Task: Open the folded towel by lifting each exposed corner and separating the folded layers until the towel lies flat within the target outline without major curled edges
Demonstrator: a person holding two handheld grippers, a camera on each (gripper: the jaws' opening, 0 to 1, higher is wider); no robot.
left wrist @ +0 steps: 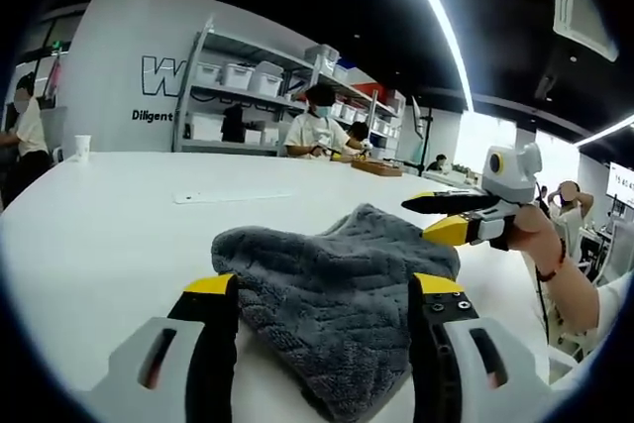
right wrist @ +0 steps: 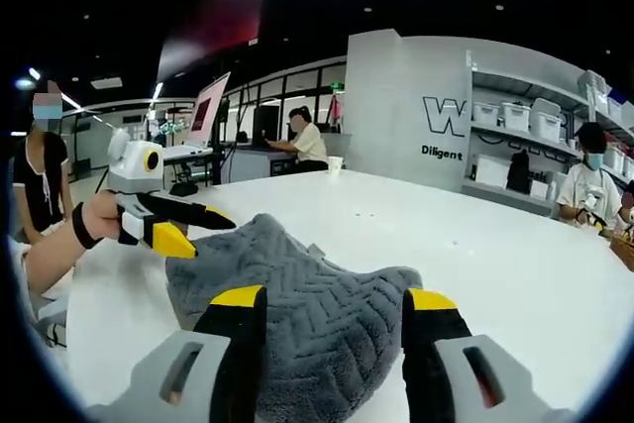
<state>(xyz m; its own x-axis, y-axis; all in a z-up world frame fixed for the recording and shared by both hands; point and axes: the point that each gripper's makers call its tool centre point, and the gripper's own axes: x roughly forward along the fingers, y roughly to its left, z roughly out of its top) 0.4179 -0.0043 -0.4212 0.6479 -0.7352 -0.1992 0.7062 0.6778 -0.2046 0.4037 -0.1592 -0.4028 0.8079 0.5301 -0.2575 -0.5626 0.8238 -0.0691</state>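
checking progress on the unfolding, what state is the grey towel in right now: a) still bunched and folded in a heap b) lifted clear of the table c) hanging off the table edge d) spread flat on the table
a: the grey towel sits as a rumpled, folded heap on the white table, with the left gripper and right gripper both open on either side of it.

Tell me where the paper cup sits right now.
In the left gripper view the cup stands at the white table's far left edge, well beyond the towel.
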